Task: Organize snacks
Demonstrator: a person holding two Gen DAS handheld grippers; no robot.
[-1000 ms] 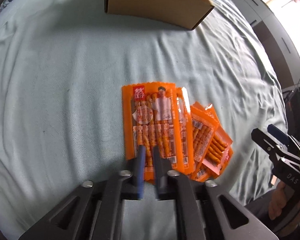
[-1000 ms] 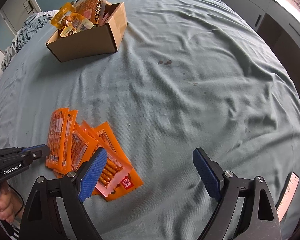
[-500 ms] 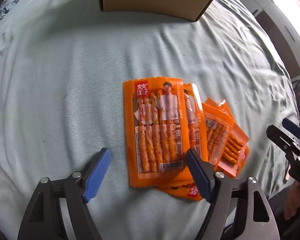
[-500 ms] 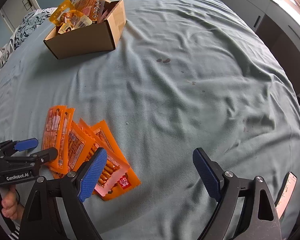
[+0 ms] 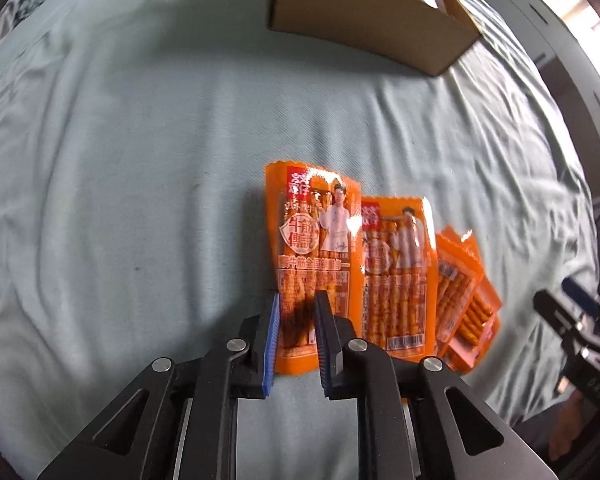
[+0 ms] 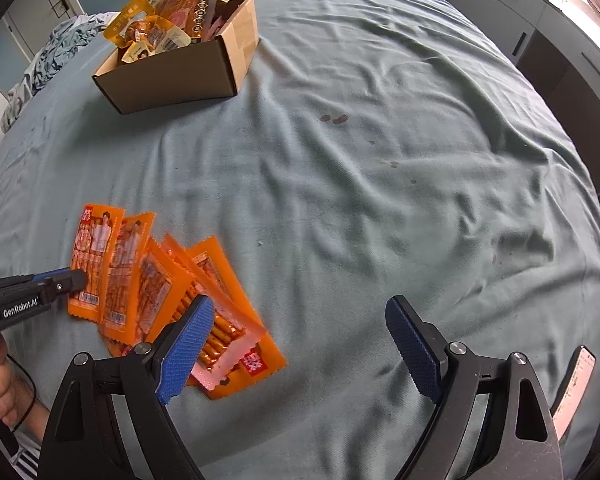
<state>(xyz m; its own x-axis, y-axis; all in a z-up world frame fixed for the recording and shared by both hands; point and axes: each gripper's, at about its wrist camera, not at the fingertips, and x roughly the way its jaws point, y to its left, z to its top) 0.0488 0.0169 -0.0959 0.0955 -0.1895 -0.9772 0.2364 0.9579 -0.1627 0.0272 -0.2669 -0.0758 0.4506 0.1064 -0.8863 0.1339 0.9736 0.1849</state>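
The left gripper (image 5: 296, 312) is closing on the near end of the leftmost orange snack packet (image 5: 312, 248). The packet lies on the grey-green cloth (image 5: 120, 180), long axis pointing away toward the cardboard box (image 5: 364, 36). The right gripper (image 6: 300, 340) hangs wide open, empty.

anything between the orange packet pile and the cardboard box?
Nothing: in the right wrist view only bare, wrinkled blue-grey sheet separates the orange packets from the cardboard box. The left wrist view shows the same bare stretch.

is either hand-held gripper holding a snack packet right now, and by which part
The left hand-held gripper is closing on the bottom end of the leftmost orange packet. The right hand-held gripper is open, holding nothing.
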